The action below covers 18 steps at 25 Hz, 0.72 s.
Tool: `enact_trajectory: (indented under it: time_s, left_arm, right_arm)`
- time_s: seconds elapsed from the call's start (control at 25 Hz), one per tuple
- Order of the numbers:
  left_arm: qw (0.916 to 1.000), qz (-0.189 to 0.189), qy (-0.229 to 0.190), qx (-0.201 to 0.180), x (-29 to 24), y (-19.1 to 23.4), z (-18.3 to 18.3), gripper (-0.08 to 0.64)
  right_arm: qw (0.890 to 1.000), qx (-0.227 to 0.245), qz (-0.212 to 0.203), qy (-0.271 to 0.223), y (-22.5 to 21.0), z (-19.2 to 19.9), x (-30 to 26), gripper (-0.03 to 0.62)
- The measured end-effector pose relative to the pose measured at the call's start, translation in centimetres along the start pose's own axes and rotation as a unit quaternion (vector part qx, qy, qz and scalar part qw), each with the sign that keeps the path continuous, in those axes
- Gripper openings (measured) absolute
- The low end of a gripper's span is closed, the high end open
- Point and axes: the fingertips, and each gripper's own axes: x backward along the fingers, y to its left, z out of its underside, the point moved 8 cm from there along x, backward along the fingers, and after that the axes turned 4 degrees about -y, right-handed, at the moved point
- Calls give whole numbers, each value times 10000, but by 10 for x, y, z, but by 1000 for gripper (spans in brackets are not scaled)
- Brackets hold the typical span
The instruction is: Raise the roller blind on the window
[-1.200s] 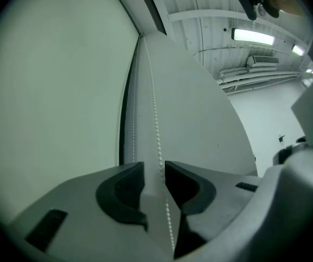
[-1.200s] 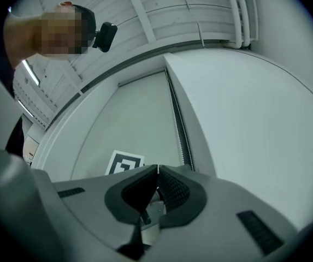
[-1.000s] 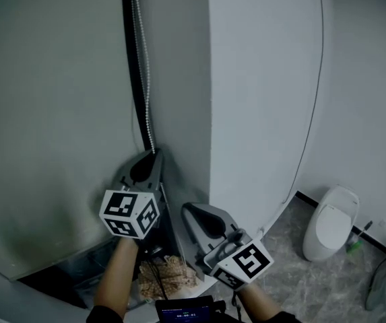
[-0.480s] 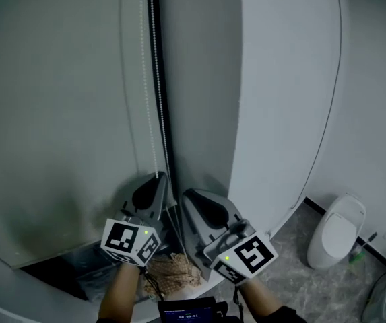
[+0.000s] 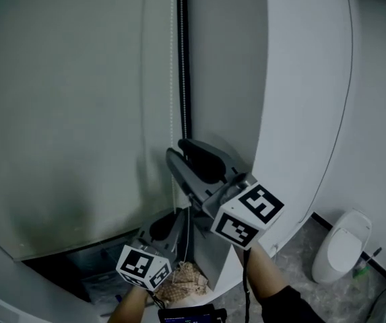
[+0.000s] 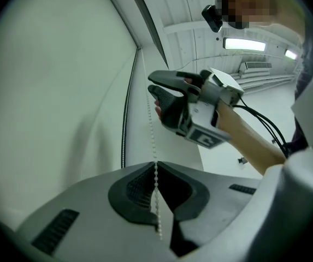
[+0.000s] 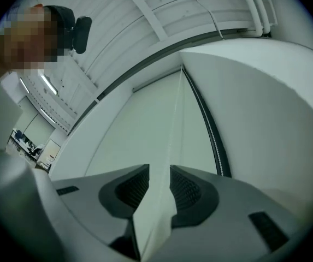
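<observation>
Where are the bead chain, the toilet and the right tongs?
bead chain (image 6: 151,138): left gripper view, hanging stretch.
toilet (image 5: 342,242): head view, lid.
right tongs (image 7: 157,171): right gripper view, gap between tips.

roller blind (image 5: 65,113) pale grey | bead chain (image 6: 152,125) white | left claw (image 6: 156,165) grey, black-lined

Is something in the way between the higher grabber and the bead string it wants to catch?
No, nothing visible. The right gripper has its jaws apart, and the bead chain hangs straight ahead, in line with their gap, with only the blind behind it. The left gripper is shut on the chain lower down.
</observation>
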Motion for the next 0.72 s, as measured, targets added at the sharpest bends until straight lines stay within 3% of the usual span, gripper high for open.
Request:
enact_trajectory:
  time_s: [0.32, 0.4, 0.72]
  left_arm:
    - [9998, 122, 134, 93, 14, -17, 15, 11]
    - [9998, 133, 143, 94, 13, -18, 14, 11]
    - [9995, 106, 130, 257, 23, -19, 23, 11]
  right_arm:
    - [9993, -38, 210, -303, -8, -25, -16, 97]
    - [9988, 58, 327, -352, -9, -27, -14, 34]
    - [9990, 280, 336, -105, -3, -16, -12, 17]
